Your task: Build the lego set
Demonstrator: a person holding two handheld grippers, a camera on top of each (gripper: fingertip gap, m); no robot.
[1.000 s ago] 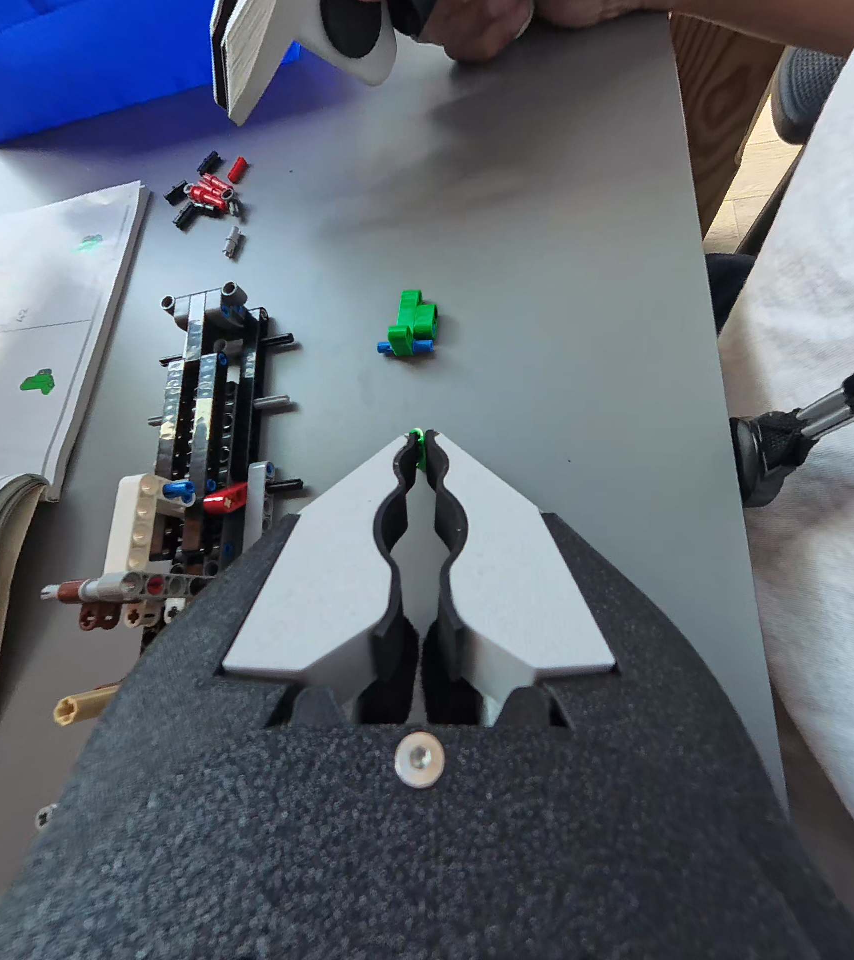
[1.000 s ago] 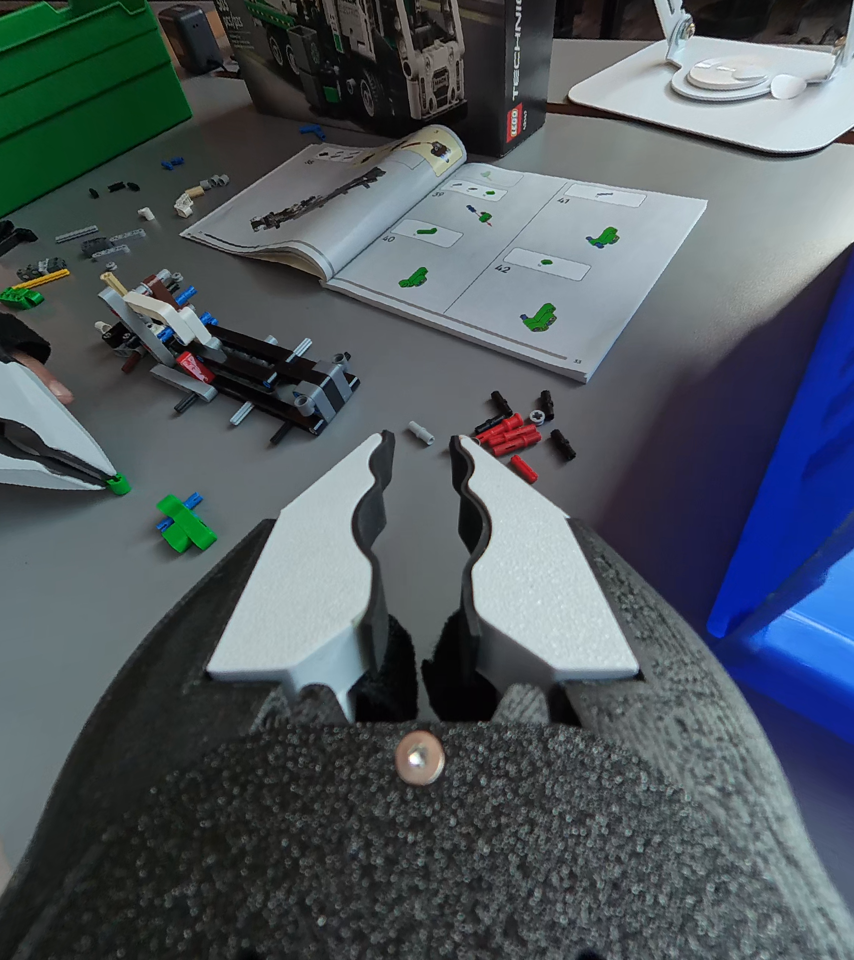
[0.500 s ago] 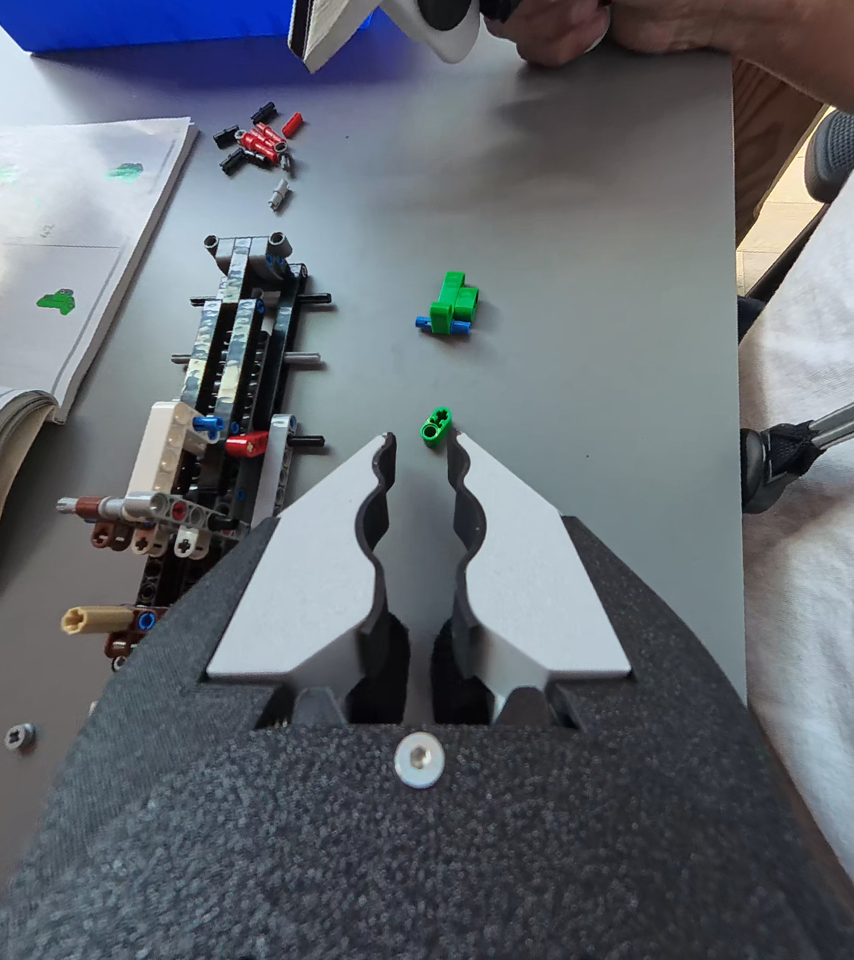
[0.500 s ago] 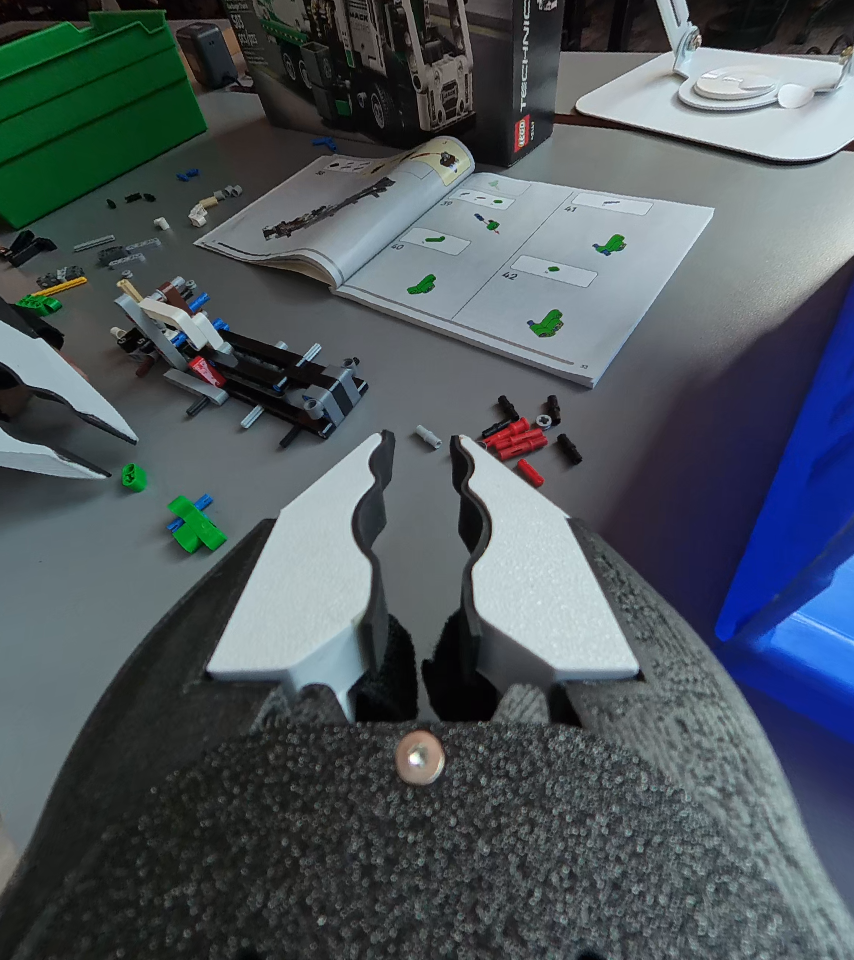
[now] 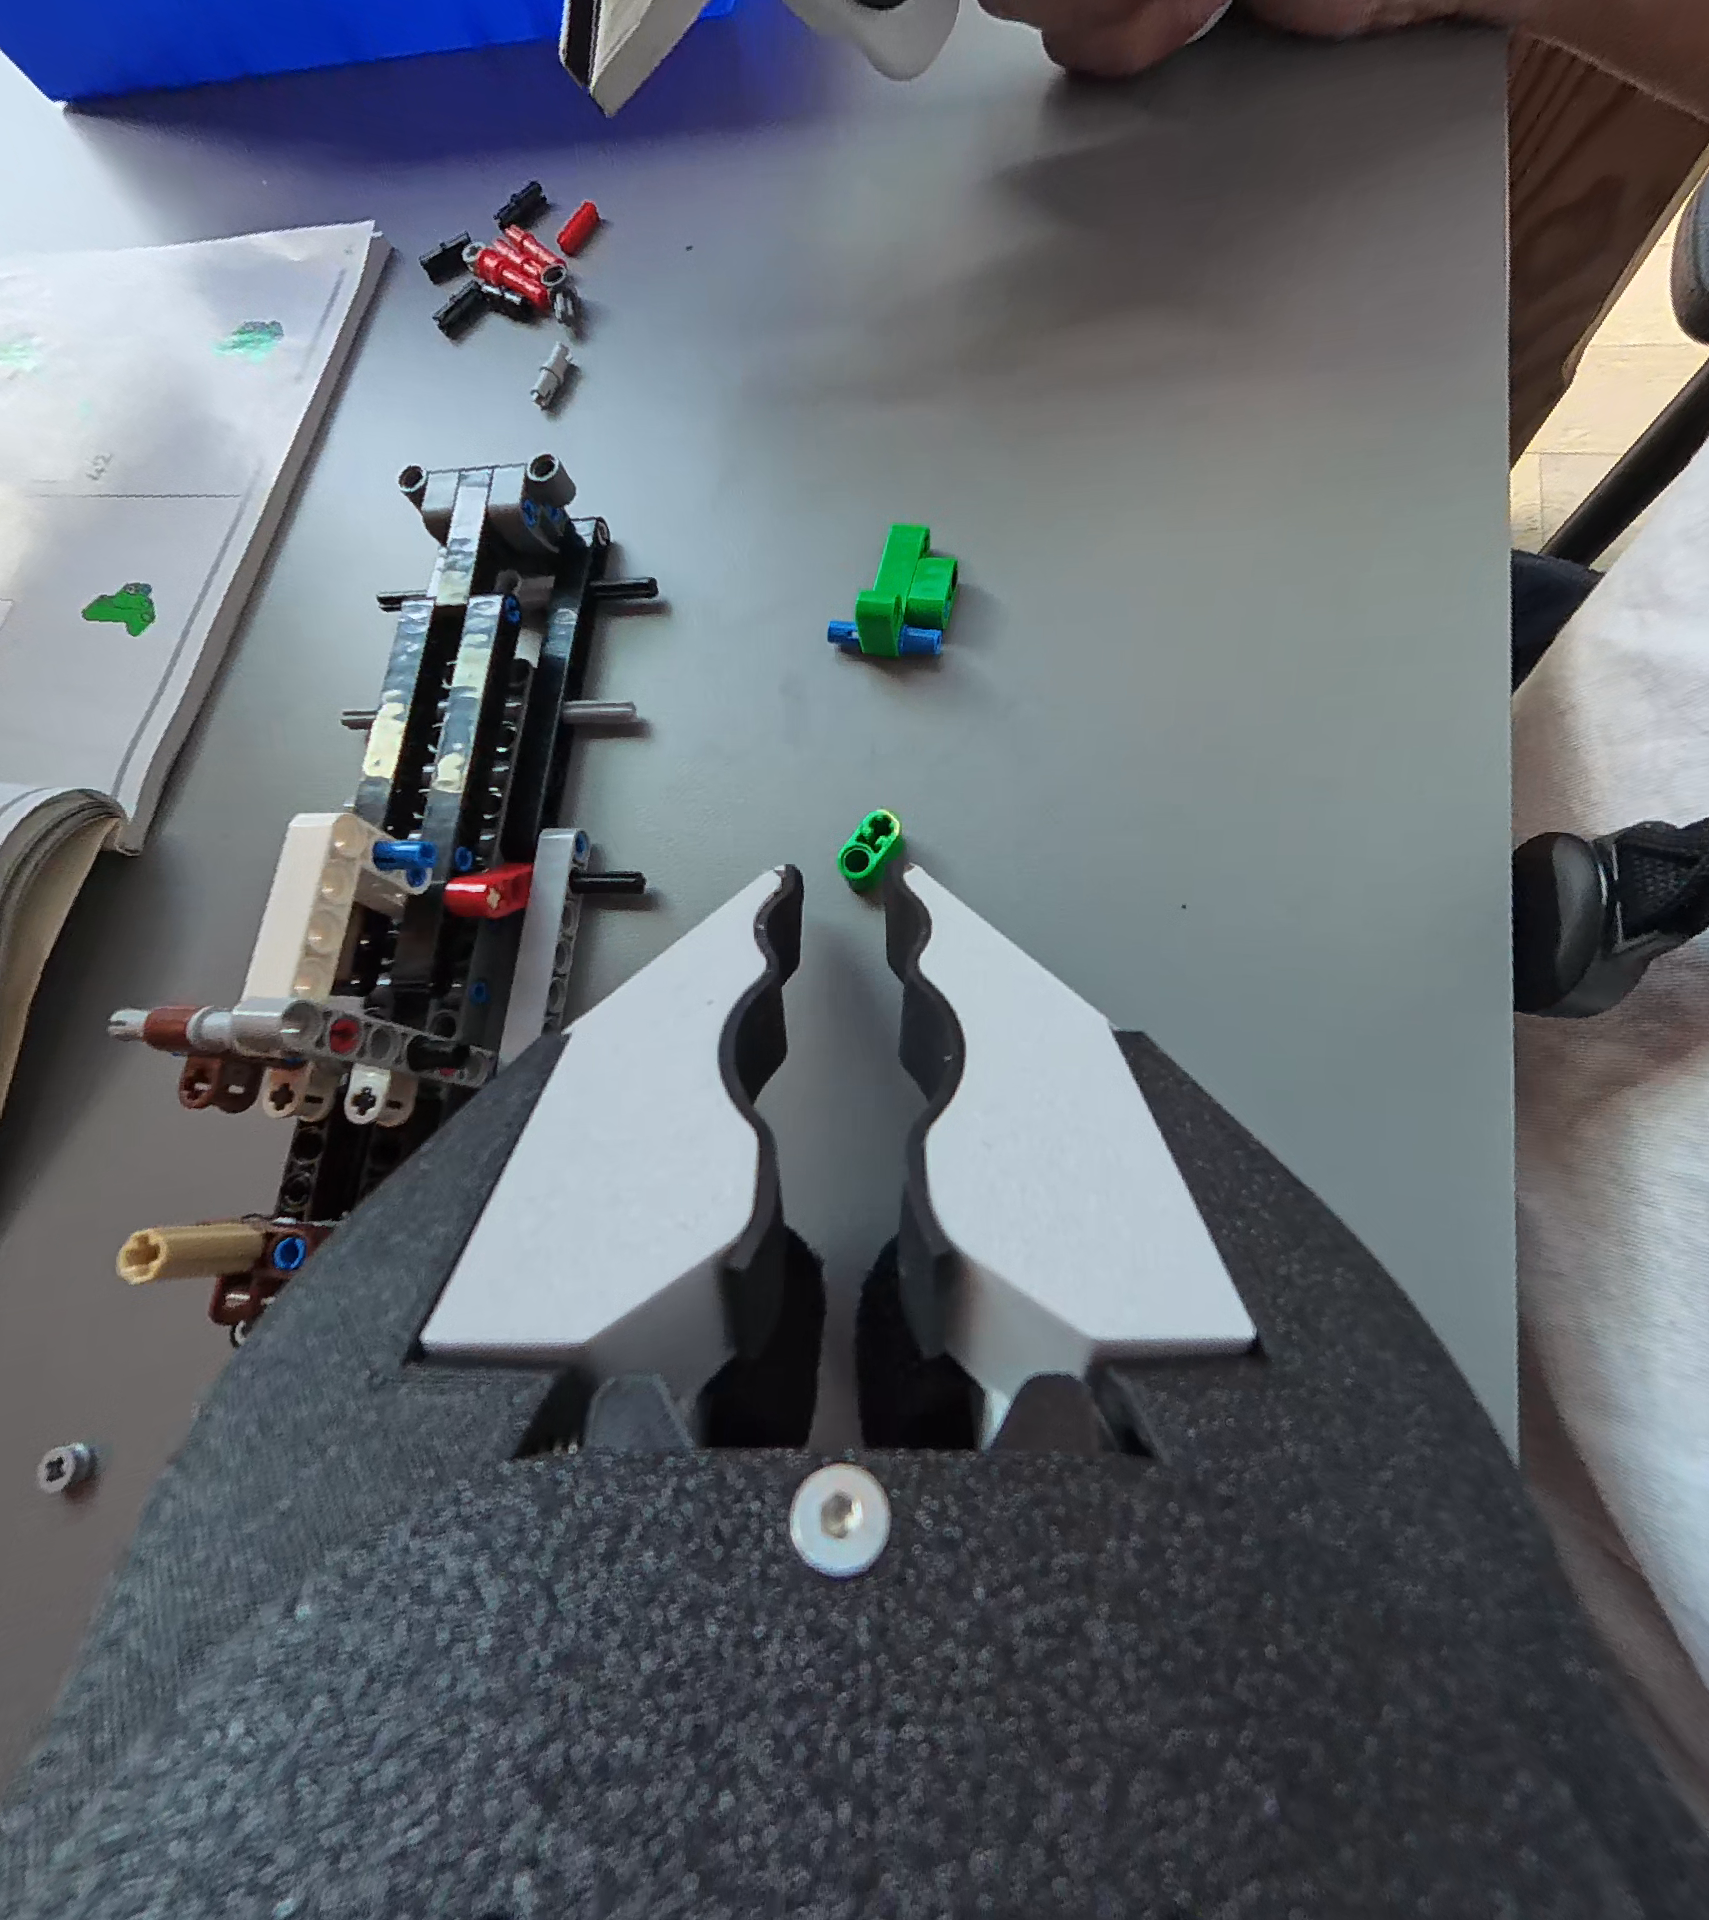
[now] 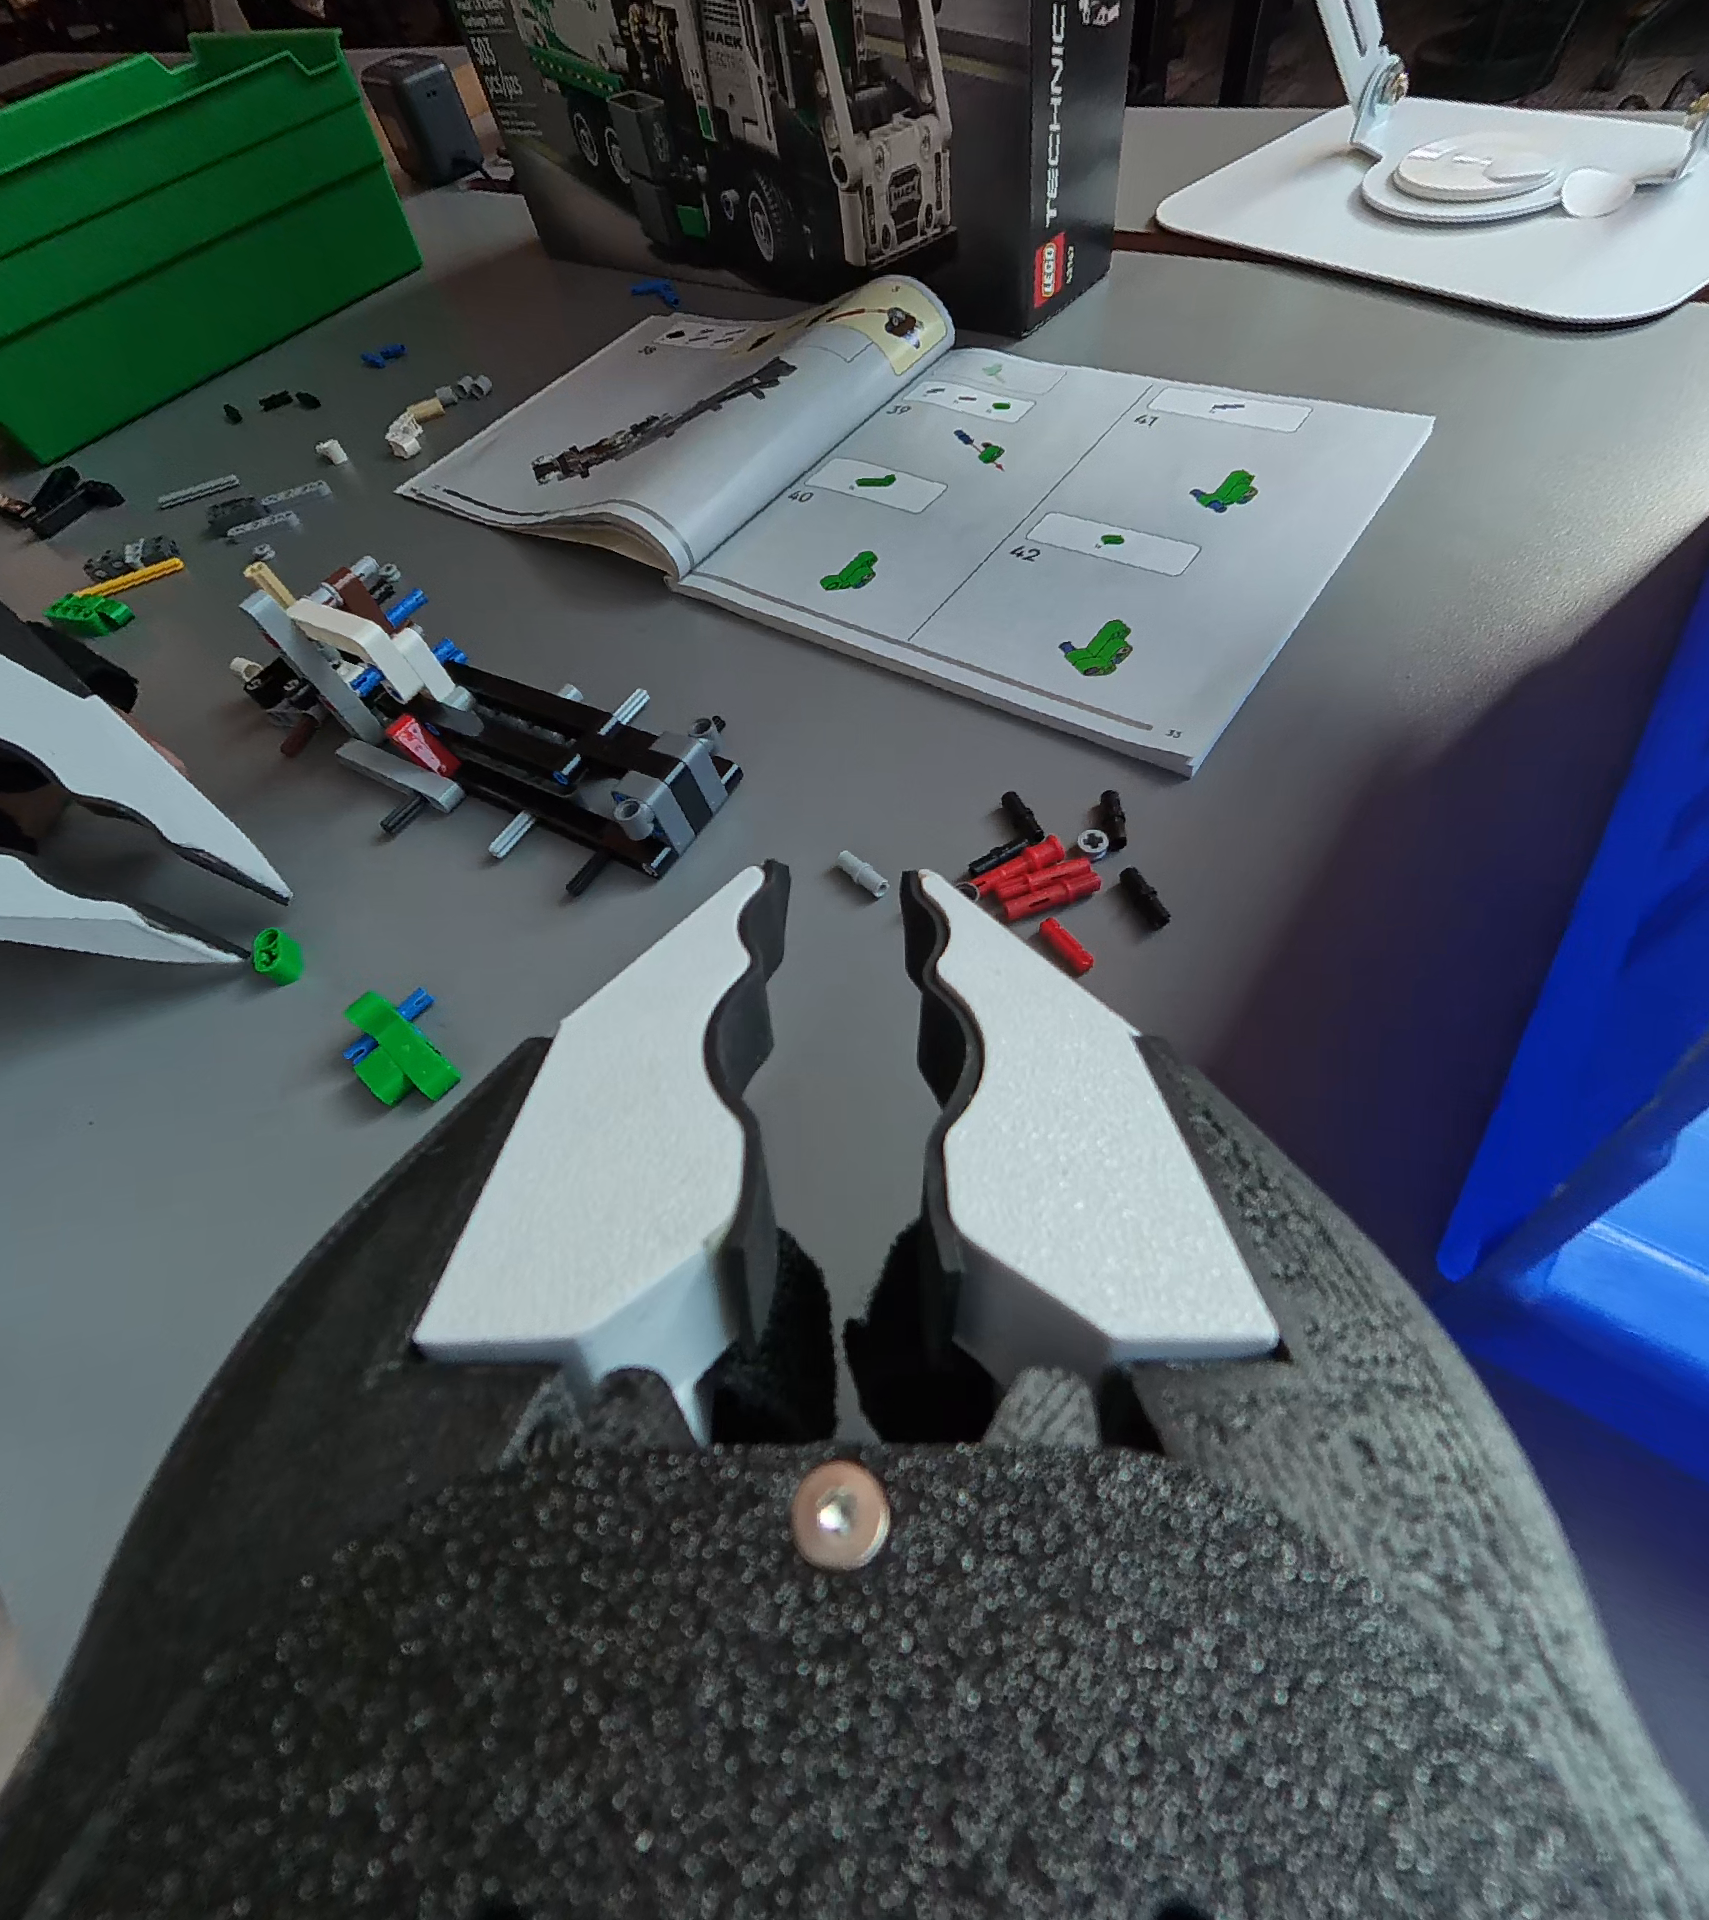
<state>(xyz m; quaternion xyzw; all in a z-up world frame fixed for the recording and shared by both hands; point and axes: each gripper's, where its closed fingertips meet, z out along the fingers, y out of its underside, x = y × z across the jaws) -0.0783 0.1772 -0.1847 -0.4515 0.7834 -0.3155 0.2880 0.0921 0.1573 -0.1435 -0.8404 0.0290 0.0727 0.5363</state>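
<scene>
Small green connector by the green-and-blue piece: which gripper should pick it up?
Left, probably. The left gripper is open with the small green connector just off its fingertips on the table. The right gripper is also open but points at the red and black pins, farther away.

The worktop (image 5: 1141, 364) is smooth, matt grey. Glossy plastic forms the small green connector (image 5: 870, 849) and the black chassis (image 5: 476, 727). The instruction booklet (image 6: 985, 520) is paper. Grainy black foam surrounds the matt white fingers (image 5: 642, 1143).
</scene>
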